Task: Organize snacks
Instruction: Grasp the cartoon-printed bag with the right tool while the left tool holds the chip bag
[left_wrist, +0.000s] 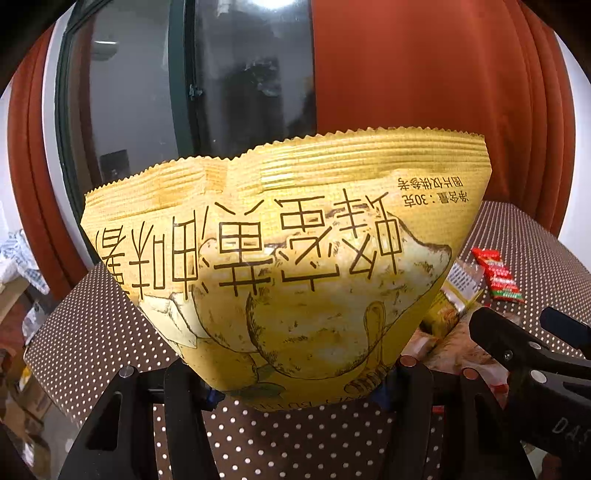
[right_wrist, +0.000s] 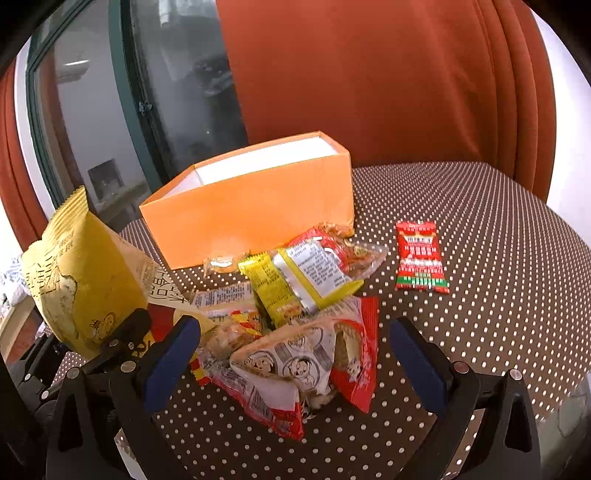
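Observation:
My left gripper (left_wrist: 295, 397) is shut on the bottom edge of a yellow snack bag (left_wrist: 280, 280), which stands upside down above the table and fills the left wrist view. The same yellow bag (right_wrist: 85, 280) shows at the left of the right wrist view. My right gripper (right_wrist: 295, 360) is open and hangs low over a pile of snack packets. A red-and-white cartoon packet (right_wrist: 295, 369) lies between its blue pads (right_wrist: 173, 354), touching neither. A yellow packet (right_wrist: 295, 280) lies further back in the pile. An open orange box (right_wrist: 251, 206) with a white inside stands behind the pile.
A small red-and-green packet (right_wrist: 421, 258) lies alone to the right of the pile. The table has a brown cloth with white dots (right_wrist: 480, 314). A dark window and red curtains (right_wrist: 369, 74) stand behind it. Clutter sits beyond the table's left edge.

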